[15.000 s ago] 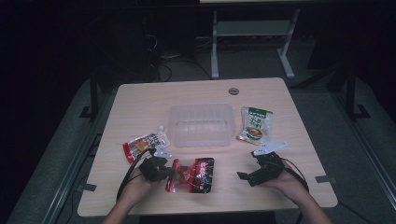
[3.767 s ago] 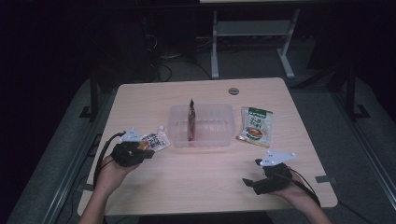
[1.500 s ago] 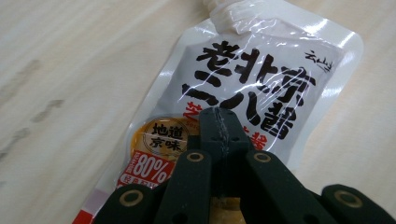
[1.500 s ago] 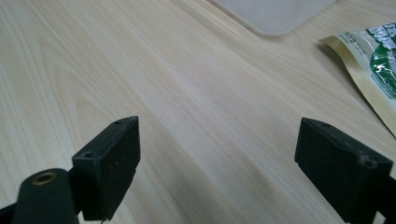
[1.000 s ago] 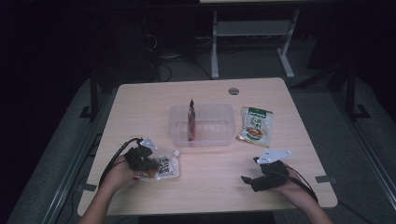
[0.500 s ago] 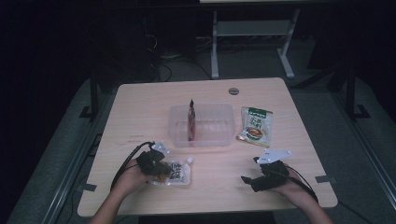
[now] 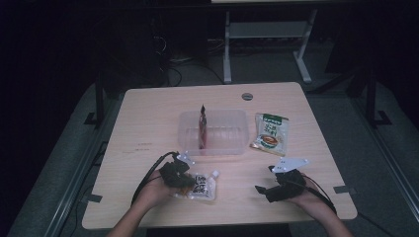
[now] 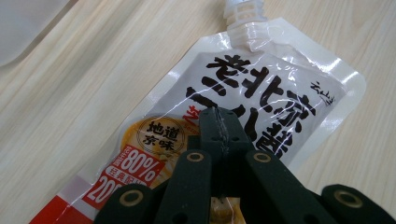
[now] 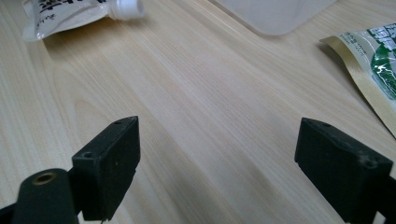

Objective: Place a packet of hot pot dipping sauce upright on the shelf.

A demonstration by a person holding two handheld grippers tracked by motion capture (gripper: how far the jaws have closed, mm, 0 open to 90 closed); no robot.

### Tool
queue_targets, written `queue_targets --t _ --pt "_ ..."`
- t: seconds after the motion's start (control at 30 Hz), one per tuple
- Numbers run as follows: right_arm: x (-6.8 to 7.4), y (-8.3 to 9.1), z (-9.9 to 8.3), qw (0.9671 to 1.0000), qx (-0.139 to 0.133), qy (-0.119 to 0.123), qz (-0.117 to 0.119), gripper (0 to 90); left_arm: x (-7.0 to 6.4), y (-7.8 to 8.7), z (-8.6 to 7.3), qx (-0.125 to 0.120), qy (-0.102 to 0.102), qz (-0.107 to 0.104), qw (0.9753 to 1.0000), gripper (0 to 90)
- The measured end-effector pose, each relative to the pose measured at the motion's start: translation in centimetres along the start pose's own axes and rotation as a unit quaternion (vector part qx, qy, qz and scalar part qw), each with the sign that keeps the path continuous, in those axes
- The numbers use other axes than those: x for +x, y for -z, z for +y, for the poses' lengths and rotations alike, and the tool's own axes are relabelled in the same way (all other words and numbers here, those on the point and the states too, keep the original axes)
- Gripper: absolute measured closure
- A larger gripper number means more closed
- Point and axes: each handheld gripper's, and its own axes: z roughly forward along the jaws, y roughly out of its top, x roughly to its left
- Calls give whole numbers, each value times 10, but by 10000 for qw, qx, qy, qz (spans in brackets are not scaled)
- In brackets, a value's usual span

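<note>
Since half a second ago, the left gripper has dragged the white spouted sauce pouch nearer the person, well short of the clear plastic tub. Its jaws clamp the slick film and could slip. The right gripper, jaws spread, idles.

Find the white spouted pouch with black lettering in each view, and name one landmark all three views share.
High view: white spouted pouch near the front edge, in the left claw.
Left gripper view: centre, pinched between the jaws.
Right gripper view: top-left corner.
Shared landmark: clear plastic tray.
</note>
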Motion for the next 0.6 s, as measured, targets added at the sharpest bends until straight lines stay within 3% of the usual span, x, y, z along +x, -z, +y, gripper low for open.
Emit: queue_targets --t 0.6 --pt "-2 1 0 10000 -62 0 38 136 -29 -25 31 -147 24 157 9998 899"
